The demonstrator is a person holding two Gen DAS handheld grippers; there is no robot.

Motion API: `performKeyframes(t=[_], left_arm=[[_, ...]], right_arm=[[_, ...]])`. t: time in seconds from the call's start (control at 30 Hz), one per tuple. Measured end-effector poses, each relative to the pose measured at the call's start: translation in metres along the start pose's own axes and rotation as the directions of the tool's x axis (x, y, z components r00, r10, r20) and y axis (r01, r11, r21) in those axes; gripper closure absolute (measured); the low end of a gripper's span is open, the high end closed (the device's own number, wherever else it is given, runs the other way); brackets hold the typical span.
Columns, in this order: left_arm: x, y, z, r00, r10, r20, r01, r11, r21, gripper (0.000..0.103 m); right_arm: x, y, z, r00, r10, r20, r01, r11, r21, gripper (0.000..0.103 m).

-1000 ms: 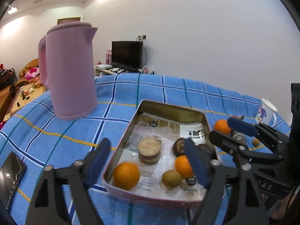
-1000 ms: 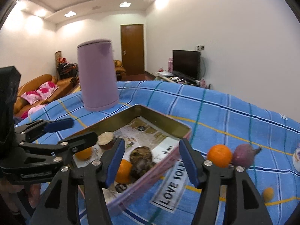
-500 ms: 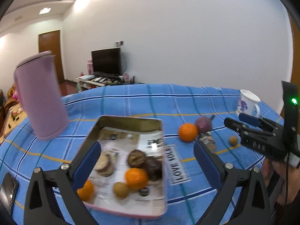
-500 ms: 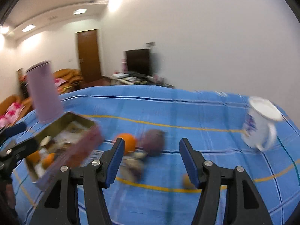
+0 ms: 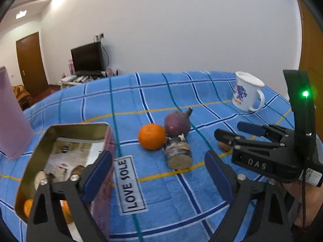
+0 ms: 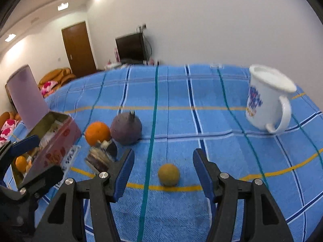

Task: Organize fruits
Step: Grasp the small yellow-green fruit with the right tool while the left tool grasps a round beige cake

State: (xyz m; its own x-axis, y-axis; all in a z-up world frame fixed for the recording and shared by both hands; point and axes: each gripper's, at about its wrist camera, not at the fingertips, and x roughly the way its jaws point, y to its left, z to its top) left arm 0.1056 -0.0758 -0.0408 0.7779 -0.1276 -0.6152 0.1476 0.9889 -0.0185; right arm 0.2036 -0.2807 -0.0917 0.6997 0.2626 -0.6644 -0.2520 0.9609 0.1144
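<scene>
Worktop (image 6: 222,92), blue plaid cloth; resting on it: open tin (image 5: 78,127), orange (image 5: 151,136) touching purple fruit (image 5: 177,122), small jar (image 5: 178,153) on side, small yellow fruit (image 6: 168,174), white mug (image 6: 266,102), pink kettle (image 6: 26,98).

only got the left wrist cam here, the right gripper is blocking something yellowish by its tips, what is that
observer: A small round yellow-brown fruit. It lies on the blue cloth, right on a yellow stripe.
operator: is the right gripper holding it
observer: No. The right gripper is open. The fruit sits in line with the gap, with cloth showing on both sides of it, and neither pad touches it.
operator: whats closest to it
observer: The jar lying on its side, off to the fruit's left in the right wrist view and clearly apart from it.
</scene>
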Motion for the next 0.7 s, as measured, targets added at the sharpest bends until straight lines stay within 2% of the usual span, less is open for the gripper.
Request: performKeyframes(t=[0.07,0.2,0.23,0.33,0.43,0.57,0.7], left_arm=[[0.004,0.001,0.0,1.0,-0.004,-0.009,0.004,1.0,-0.016,0.009],[0.008,-0.002,0.0,1.0,-0.003,-0.017,0.002,1.0,-0.015,0.009],[0.01,-0.003,0.0,1.0,-0.008,-0.02,0.007,1.0,-0.016,0.009],[0.016,-0.006,0.001,0.999,-0.018,-0.035,0.018,1.0,-0.019,0.01],[0.023,-0.01,0.002,0.998,-0.039,-0.055,0.038,0.999,-0.019,0.018],[0.034,-0.014,0.002,0.995,-0.058,-0.086,0.056,0.998,-0.016,0.03],[0.044,-0.017,0.002,0.99,-0.079,-0.117,0.077,0.997,-0.02,0.033]], right_arm=[[0.004,-0.004,-0.001,1.0,0.006,-0.023,-0.005,1.0,0.023,0.052],[0.022,-0.004,-0.003,0.993,0.032,-0.117,-0.03,0.999,0.016,0.054],[0.027,-0.004,-0.003,0.99,0.036,-0.139,-0.034,0.999,0.018,0.059],[0.027,-0.007,-0.003,0.989,0.049,-0.142,-0.045,0.998,0.032,0.064],[0.026,-0.007,-0.004,0.989,0.054,-0.141,-0.049,0.998,0.038,0.076],[0.023,-0.008,-0.005,0.99,0.064,-0.129,-0.058,0.997,0.045,0.076],[0.018,-0.01,-0.006,0.992,0.053,-0.111,-0.048,0.998,0.047,0.076]])
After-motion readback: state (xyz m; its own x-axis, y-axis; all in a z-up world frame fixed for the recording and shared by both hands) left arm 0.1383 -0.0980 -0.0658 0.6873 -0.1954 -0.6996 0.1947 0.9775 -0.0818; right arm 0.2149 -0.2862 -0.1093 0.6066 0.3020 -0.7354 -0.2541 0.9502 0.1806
